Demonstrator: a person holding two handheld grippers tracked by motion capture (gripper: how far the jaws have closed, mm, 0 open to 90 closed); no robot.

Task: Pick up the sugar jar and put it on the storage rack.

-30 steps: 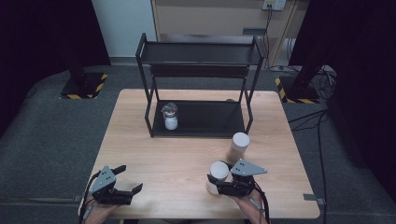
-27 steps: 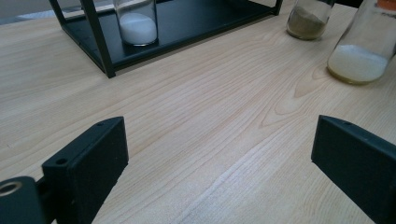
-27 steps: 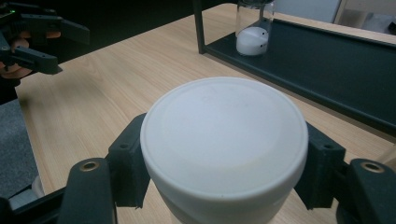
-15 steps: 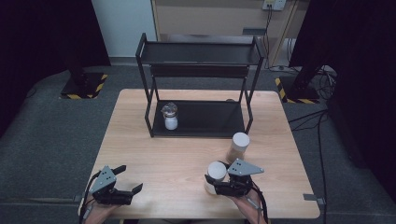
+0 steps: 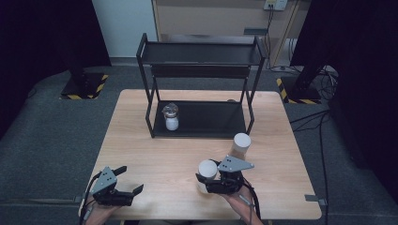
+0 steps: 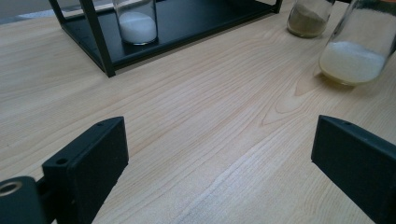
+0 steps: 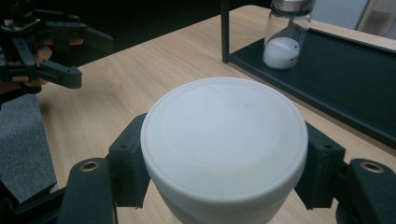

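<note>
Your right tool (image 5: pixel 210 183) is clamped on the clear glass jar with the wide white lid (image 5: pixel 207 169), near the front edge of the pale wooden bench (image 5: pixel 141 140), right of centre; the right gripper view has the black pads (image 7: pixel 128 158) pressing either side just under the lid's rim. Jar looks about a third full of pale granules, so judge it moderately light but bottom-weighted. Glass wall is rigid, smooth and likely slippery; it will not give under the pads, so a firm squeeze is safe, but a knock against the black metal two-tier rack (image 5: pixel 199 51) could chip it. Best hold is where you have it, below the lid overhang, which should stop a downward slip. Keep it upright; contents will shift if tilted. Left tool (image 5: pixel 123 191) rests at the front left corner, jaws wide apart, empty. A second white-lidded jar of tan powder (image 5: pixel 240 144) stands just behind your right tool: mind it. A small glass jar of white powder (image 5: pixel 171 117) sits on the rack's lower shelf.
</note>
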